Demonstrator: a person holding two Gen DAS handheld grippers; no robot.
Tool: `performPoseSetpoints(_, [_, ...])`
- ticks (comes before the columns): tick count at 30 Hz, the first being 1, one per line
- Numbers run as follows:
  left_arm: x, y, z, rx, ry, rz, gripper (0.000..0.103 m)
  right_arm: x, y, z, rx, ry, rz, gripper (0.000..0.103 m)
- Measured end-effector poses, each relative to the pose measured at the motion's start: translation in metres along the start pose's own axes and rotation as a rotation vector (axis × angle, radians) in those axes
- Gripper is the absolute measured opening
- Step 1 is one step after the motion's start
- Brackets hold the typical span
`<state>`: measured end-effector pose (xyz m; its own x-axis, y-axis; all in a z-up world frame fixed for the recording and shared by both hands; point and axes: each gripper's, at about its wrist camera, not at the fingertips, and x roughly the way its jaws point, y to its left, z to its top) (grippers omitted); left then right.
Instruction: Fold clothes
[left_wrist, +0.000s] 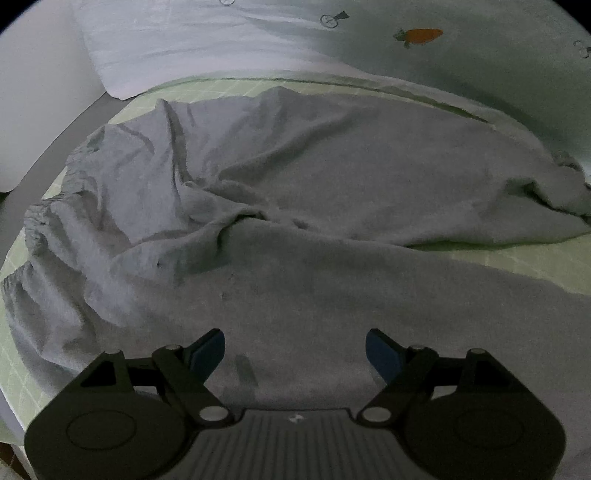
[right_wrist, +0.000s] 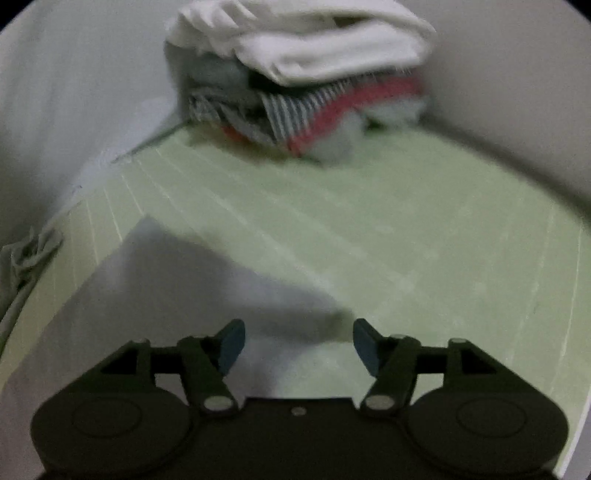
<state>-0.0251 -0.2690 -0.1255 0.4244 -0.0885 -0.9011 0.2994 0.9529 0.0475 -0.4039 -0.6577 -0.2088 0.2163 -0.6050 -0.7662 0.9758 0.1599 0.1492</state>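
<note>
Grey garment: a rumpled pair of soft grey trousers (left_wrist: 295, 192) lies spread across the mat, elastic waistband bunched at the left edge, two legs running toward the right; one leg passes beneath the left gripper
Surface: pale green mat (right_wrist: 369, 229) ruled with a faint white grid; flat, mostly bare in the right wrist view
Left gripper: left gripper (left_wrist: 294, 350) hangs just above the grey cloth, blue pads set wide apart; nothing between them
Right gripper: right gripper (right_wrist: 299, 343) stands with its jaws apart over the mat, a corner of grey cloth (right_wrist: 192, 280) lying under and ahead of them; pads press on nothing; the view is blurred
Stack: folded pile (right_wrist: 299, 74) at the mat's far end; white piece on top, striped and red pieces below
Room: white sheet (left_wrist: 184, 40) beyond the mat, printed with an orange carrot (left_wrist: 423, 36); plain pale walls close around; light is dim
</note>
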Motion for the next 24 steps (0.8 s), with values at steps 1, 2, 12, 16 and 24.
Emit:
performPoseSetpoints(1, [-0.002, 0.000, -0.001, 0.002, -0.004, -0.003, 0.084, -0.002, -0.001, -0.006, 0.006, -0.005, 0.011, 0.066])
performPoseSetpoints(2, [-0.004, 0.000, -0.001, 0.006, -0.010, -0.005, 0.084, -0.002, 0.001, -0.008, -0.008, -0.008, 0.027, 0.066])
performPoseSetpoints(12, [-0.037, 0.043, -0.028, -0.105, -0.078, 0.019, 0.084, -0.009, 0.000, -0.004, -0.145, -0.046, -0.038, 0.001])
performPoseSetpoints(16, [-0.048, 0.082, -0.047, -0.185, -0.083, 0.044, 0.084, -0.025, -0.003, -0.010, -0.175, -0.058, -0.054, 0.015])
performPoseSetpoints(24, [-0.060, 0.156, -0.067, -0.288, -0.067, 0.077, 0.084, -0.070, 0.039, -0.058, -0.180, -0.029, 0.106, 0.076])
